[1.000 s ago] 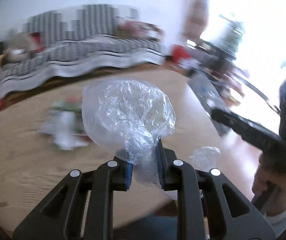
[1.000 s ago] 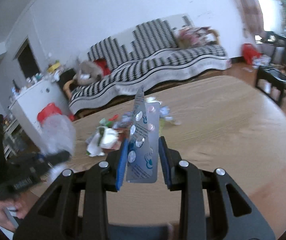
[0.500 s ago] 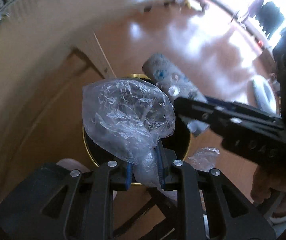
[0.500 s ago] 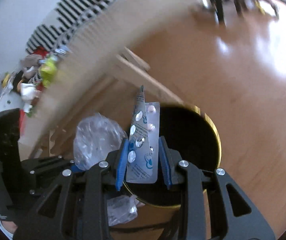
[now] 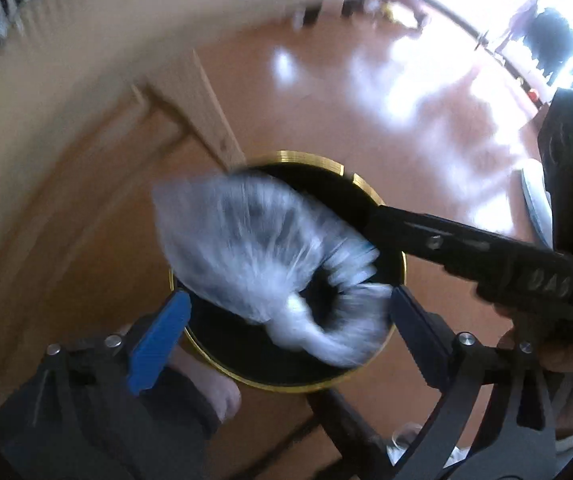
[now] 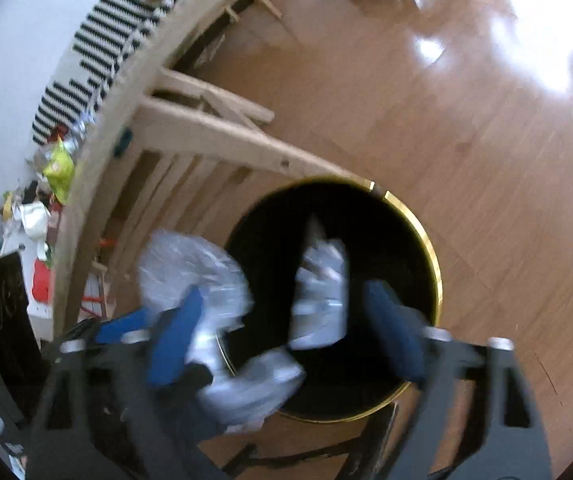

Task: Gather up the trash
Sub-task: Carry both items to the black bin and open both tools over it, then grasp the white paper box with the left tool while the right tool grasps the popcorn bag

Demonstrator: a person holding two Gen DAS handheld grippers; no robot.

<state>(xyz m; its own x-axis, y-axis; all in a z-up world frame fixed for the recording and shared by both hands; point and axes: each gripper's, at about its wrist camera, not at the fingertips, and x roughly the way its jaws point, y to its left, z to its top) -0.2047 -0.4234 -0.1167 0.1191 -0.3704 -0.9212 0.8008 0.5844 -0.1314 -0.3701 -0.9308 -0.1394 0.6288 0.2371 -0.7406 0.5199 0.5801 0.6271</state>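
A black round bin with a gold rim [image 5: 366, 190] [image 6: 430, 248] stands on the wooden floor below both grippers. My left gripper [image 5: 282, 332] is open above it; the crumpled clear plastic bag [image 5: 254, 248] is blurred, loose between the spread jaws over the bin's mouth. The bag also shows in the right wrist view [image 6: 190, 268]. My right gripper [image 6: 282, 340] is open; the silver pill blister pack [image 6: 322, 292] is blurred, loose between its jaws over the bin's dark inside. The right gripper's body [image 5: 486, 252] crosses the left wrist view on the right.
The pale wooden table's edge and legs [image 6: 206, 128] stand left of the bin. Leftover trash [image 6: 58, 168] lies on the tabletop. A dark chair frame [image 6: 366, 440] sits near the bin's near side. My foot [image 5: 214, 384] is beside the bin. Shiny wooden floor [image 6: 466, 120] spreads right.
Both grippers have opened over the bin. The plastic bag and the blister pack have left the pads and are blurred in motion over the bin's mouth.
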